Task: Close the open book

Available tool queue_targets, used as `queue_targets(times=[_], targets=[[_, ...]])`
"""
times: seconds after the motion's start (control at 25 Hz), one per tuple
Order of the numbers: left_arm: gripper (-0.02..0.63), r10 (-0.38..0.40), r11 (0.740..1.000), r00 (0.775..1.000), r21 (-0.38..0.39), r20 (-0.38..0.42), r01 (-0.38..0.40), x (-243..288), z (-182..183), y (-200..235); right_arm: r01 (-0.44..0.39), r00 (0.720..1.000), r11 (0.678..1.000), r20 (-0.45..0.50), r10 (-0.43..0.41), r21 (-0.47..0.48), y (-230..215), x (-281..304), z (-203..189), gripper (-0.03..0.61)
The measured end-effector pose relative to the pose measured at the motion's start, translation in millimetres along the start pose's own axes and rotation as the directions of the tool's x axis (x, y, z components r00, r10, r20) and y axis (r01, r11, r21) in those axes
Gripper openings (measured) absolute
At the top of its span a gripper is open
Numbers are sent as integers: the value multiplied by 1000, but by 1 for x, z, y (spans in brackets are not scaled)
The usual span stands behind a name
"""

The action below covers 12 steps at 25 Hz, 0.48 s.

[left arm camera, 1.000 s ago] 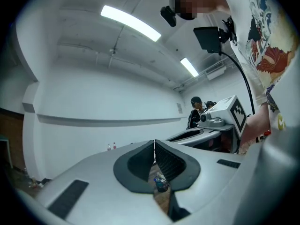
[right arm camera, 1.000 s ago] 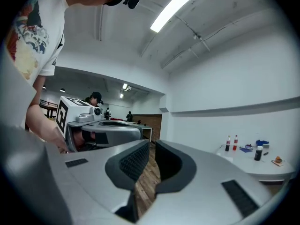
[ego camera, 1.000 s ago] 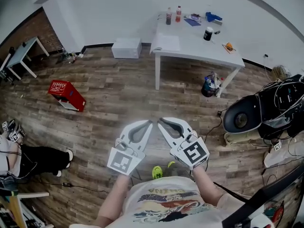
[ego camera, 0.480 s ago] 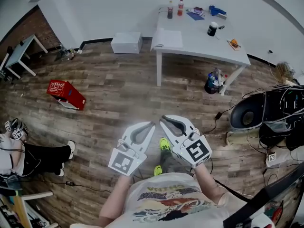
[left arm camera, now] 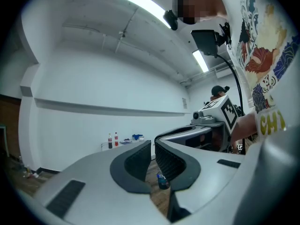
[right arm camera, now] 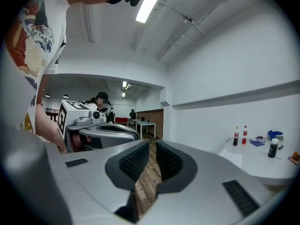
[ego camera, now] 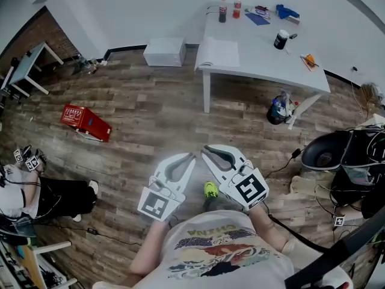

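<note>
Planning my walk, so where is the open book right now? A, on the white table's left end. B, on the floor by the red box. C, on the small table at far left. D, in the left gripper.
A: the open book lies flat on the white table, at its left end in the head view.

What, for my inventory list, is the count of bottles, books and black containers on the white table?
Bottles: 2
Book: 1
Container: 1
Total: 4
</note>
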<state>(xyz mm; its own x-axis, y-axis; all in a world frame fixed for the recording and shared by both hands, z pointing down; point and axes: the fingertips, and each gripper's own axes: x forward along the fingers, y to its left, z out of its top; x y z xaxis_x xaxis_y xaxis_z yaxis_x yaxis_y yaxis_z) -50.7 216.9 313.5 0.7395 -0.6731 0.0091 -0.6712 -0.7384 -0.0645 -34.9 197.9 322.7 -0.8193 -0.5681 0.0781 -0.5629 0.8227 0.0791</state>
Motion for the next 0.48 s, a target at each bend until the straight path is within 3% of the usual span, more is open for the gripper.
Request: queue_targets(times=[0.24, 0.48], targets=[[14, 29, 998, 999, 55, -17, -28, 61, -10, 40, -41, 999, 999, 15, 41, 8, -61, 33, -7, 37], [14, 46, 998, 999, 51, -15, -45, 96, -16, 71, -43, 999, 999, 13, 42, 20, -107, 52, -14, 37]])
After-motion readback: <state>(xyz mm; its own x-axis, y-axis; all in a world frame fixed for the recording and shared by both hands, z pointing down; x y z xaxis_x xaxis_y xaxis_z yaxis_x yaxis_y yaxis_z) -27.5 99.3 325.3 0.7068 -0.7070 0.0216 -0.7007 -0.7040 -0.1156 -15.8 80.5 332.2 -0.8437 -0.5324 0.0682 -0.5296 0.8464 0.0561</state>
